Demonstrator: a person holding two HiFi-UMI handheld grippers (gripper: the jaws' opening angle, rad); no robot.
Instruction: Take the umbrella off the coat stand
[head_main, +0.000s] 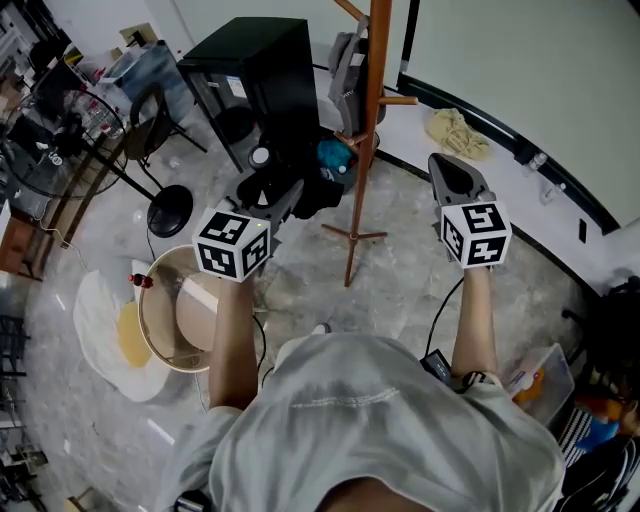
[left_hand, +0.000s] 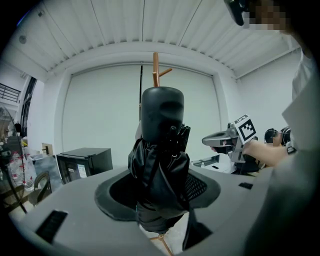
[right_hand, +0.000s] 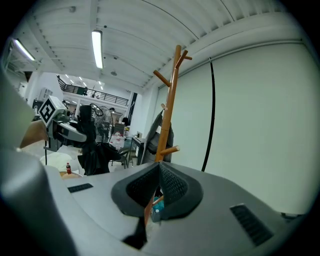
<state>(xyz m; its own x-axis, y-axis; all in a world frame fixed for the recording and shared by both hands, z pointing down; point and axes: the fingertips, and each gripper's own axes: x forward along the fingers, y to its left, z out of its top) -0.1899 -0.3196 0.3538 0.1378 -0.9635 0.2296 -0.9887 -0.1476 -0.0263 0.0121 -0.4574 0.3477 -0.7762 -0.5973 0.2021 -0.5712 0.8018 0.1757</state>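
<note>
**Beside the Stand, Umbrella Free**

The folded black fabric umbrella sits clamped in the left gripper, apart from the tall wooden coat stand. The right gripper is closed and empty. Removal looks essentially done.

A light grey short-sleeved shirt is worn, creased across the back, and a thin black cable is seen running beside the right forearm to a small dark box by the sleeve. The left gripper and the right gripper are built in smooth grey plastic, each capped with a white cube printed with black square markers. Dark pads with a fine mesh texture are set into the jaws, and slotted vents are moulded into the grey shell.
</note>
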